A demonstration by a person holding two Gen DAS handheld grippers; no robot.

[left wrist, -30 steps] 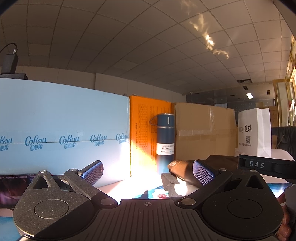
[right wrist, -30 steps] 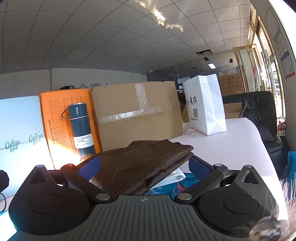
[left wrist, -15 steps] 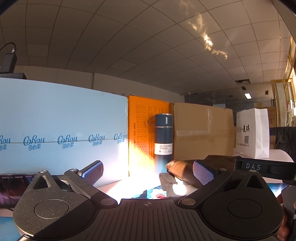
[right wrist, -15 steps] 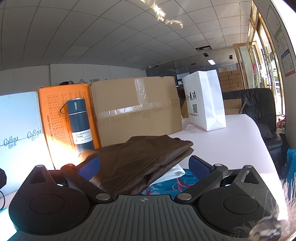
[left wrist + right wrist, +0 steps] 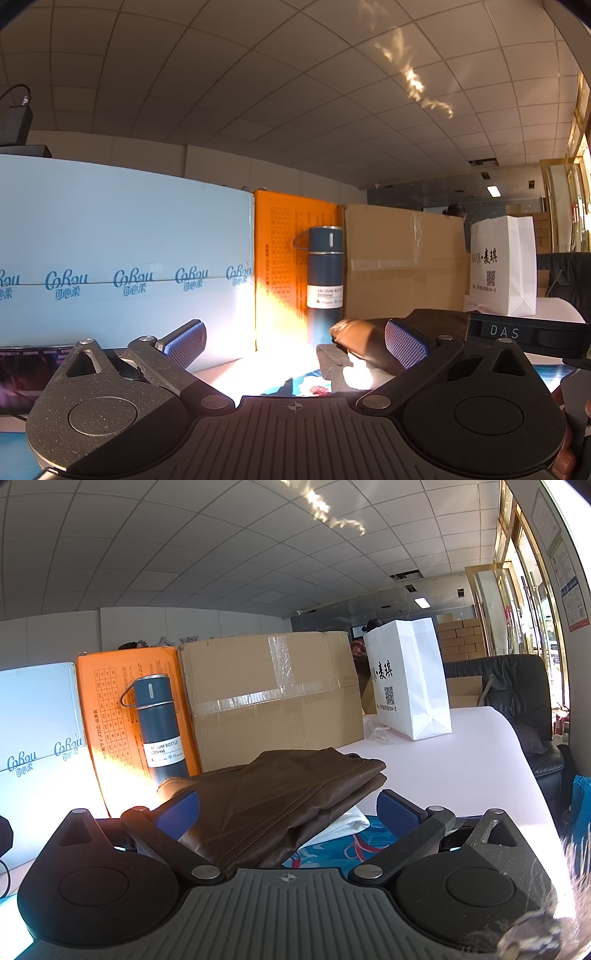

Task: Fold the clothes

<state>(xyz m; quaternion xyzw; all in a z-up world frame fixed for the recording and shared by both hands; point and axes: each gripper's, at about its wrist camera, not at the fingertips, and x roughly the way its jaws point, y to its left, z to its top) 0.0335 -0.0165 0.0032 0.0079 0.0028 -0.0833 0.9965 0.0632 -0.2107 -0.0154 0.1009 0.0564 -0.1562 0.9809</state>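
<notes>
A folded brown garment point(image 5: 280, 797) lies on a white cloth point(image 5: 347, 825) and a blue patterned cloth point(image 5: 354, 849) on the table. My right gripper point(image 5: 288, 816) is open, and the garment's near end lies between its blue pads point(image 5: 400, 814), reaching back to the gripper body. In the left wrist view the same brown garment point(image 5: 364, 339) lies ahead to the right, over a grey cloth point(image 5: 328, 363). My left gripper point(image 5: 295, 345) stands open with nothing between its fingers. The right gripper's body point(image 5: 517, 332) shows at that view's right edge.
Along the back stand a light blue box point(image 5: 122, 266), an orange box point(image 5: 110, 709), a blue vacuum bottle point(image 5: 157, 723) and a taped cardboard box point(image 5: 273, 694). A white paper bag point(image 5: 410, 679) sits on the white table point(image 5: 461, 760). A black chair point(image 5: 517, 694) is beyond.
Both views have shifted only slightly. The grippers stay open and the brown garment lies where it was.
</notes>
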